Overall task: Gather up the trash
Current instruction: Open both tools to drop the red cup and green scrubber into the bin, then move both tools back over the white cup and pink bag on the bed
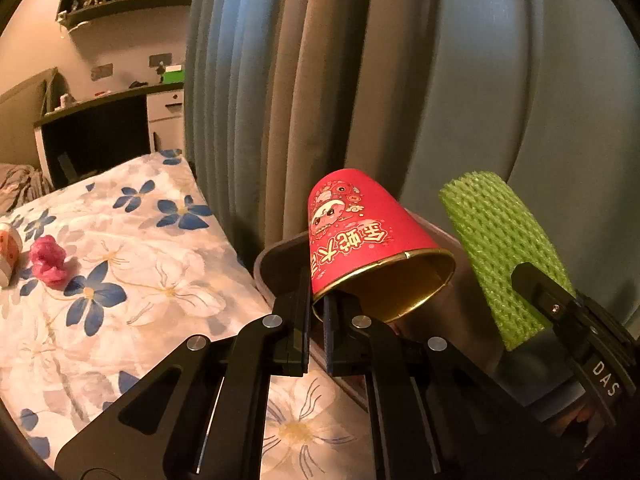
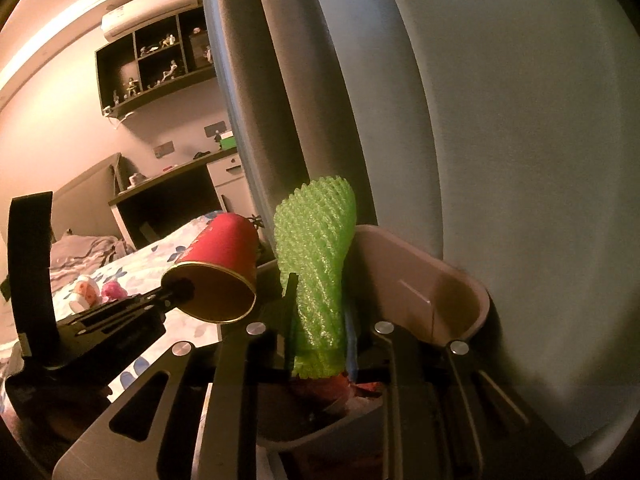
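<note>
Over the bin [image 2: 460, 288] by the curtain [image 1: 520, 80], left claw [image 1: 318, 308] pinches the red cup [image 1: 360, 236], right claw [image 2: 320, 320] clasps green foam netting [image 2: 316, 264].

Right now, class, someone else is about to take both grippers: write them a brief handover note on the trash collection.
Left gripper: shut on the rim of the red paper cup, held beside the bin.
Right gripper: fingers around the green foam net, above the bin; whether they are pressing it is unclear.
Done: both pieces are lifted and brought to the bin; something reddish already lies inside.
Left: drop the net and cup in, then fetch the crumpled pink piece and the small white-and-orange container on the floral bedsheet.
</note>
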The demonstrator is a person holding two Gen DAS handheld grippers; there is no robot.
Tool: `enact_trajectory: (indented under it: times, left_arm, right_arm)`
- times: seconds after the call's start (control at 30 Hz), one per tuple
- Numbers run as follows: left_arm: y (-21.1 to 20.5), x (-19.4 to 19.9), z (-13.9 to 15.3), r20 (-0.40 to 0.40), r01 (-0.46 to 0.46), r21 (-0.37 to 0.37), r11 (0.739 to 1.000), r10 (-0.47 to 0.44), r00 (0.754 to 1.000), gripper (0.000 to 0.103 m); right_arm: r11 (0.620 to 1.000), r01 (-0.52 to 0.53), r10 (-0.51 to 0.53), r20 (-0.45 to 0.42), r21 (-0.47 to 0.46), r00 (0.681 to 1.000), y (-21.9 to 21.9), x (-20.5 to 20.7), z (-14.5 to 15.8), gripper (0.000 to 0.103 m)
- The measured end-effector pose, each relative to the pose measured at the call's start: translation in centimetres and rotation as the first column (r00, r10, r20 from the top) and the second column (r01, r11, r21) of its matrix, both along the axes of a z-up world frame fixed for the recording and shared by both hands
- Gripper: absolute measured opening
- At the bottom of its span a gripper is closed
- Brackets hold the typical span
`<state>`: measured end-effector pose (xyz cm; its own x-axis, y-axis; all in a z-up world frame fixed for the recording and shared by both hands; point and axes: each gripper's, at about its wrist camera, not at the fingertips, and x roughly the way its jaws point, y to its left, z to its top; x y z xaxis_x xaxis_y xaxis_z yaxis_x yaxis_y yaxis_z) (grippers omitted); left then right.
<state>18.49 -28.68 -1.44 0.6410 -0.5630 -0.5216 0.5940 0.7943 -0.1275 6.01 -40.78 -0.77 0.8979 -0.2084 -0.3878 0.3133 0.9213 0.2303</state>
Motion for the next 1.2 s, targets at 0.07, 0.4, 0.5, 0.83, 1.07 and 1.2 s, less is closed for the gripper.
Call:
enact_trajectory:
  times: [0.07,0.4,0.5,0.83,1.07,1.2]
  left_arm:
    - [-0.3,0.2,-0.2,-0.008,0.005,-0.001,1.0,-0.005,1.0,0.004]
    - [-0.8,1.2,-1.2,-0.047,0.019,-0.011,1.0,-0.019,0.999,0.005]
    - [-1.0,1.2,-1.3,-0.054,0.034,-0.022,0.999,-0.035,0.998,0.008]
    - [2.8,1.2,-0.7,-0.03,-0.093,-0.081,0.992,0.091,0.995,0.09]
    - [7.9,0.8,0.3,-0.023,-0.235,-0.08,0.969,0.234,0.972,0.097]
    - [11.2,0.4,0.6,-0.015,-0.318,-0.063,0.946,0.318,0.948,0.097]
  right_arm:
    - [1.0,0.002,-0.002,-0.001,0.003,1.0,-0.2,0.0,-0.2,0.02]
    - [1.0,0.009,-0.009,0.014,0.006,1.0,-0.5,0.1,-0.2,0.035]
    - [1.0,0.017,-0.017,0.025,0.009,1.0,-0.6,-0.1,-0.2,0.041]
    - [1.0,0.024,-0.024,0.058,0.007,0.998,-0.6,-0.8,0.6,0.057]
    - [1.0,0.023,-0.023,0.084,-0.001,0.996,0.5,-1.3,1.2,0.077]
    - [1.0,0.011,-0.009,0.088,-0.013,0.996,1.8,-1.3,1.4,0.081]
